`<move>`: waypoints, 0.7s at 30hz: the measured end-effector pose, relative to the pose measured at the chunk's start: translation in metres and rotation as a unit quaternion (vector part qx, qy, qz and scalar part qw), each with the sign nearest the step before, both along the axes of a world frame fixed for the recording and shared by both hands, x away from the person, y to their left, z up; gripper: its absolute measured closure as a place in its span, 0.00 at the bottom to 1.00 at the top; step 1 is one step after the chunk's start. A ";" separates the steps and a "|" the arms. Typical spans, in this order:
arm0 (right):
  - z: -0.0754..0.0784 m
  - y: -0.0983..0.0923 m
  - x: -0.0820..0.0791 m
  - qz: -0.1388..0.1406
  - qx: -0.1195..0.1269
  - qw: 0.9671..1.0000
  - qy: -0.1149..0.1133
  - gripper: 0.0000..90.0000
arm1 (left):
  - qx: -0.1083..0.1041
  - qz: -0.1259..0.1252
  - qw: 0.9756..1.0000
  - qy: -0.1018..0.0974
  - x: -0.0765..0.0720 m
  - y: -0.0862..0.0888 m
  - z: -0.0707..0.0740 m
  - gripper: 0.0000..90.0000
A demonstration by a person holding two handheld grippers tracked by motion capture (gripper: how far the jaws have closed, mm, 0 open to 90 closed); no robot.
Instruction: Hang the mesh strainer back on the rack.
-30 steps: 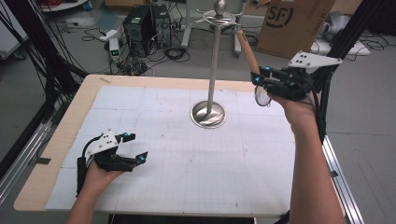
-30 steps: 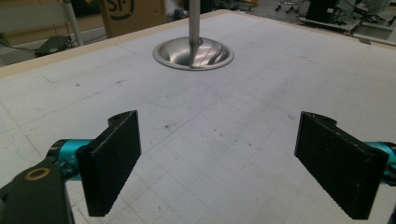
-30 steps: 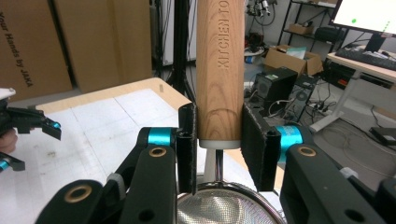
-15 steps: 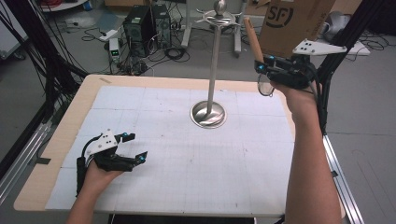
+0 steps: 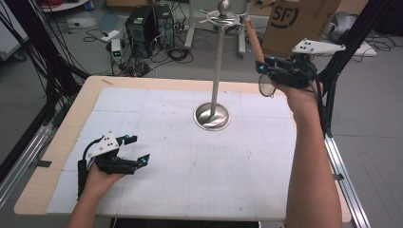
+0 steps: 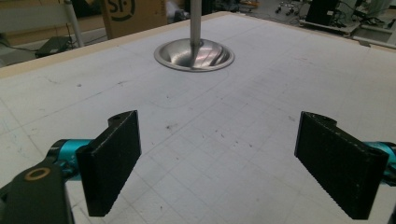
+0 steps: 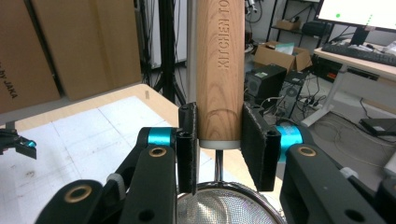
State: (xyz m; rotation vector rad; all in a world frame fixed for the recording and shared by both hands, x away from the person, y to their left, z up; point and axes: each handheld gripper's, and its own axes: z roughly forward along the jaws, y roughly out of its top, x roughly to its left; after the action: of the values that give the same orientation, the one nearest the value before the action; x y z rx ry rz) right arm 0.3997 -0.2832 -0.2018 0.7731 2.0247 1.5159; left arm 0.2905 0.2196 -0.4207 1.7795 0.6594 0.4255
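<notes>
Right gripper point(image 7: 218, 149) clamped on one wooden-handled strainer point(image 7: 220, 70); left gripper point(image 6: 233, 158) wide apart; one stand point(image 5: 218, 61).

Count, standing at the table point(image 5: 266, 190): one table. One metal stand point(image 5: 218, 66), single pole on a round base. One strainer with a wooden handle point(image 7: 219, 65). Two handheld grippers: left gripper point(image 5: 134, 149), right gripper point(image 5: 263, 64). Two forearms in view.

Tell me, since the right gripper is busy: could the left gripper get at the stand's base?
Probably yes. The left gripper sits open on the mat, and bare mat lies between it and the stand's base.
</notes>
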 end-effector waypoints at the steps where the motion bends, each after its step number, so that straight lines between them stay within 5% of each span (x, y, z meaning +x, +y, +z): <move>1: -0.001 0.001 0.000 0.002 0.000 1.000 0.004 0.76 | 0.001 0.000 1.000 0.000 0.000 0.000 0.000 0.17; 21: -0.010 0.034 0.010 0.006 -0.027 0.999 0.021 0.76 | -0.003 -0.001 1.000 0.000 0.000 0.001 0.000 0.17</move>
State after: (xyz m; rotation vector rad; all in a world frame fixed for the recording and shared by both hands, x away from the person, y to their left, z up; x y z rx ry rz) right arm 0.4101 -0.2491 -0.2118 0.7791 2.0961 1.4575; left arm 0.2907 0.2201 -0.4206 1.7749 0.6583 0.4223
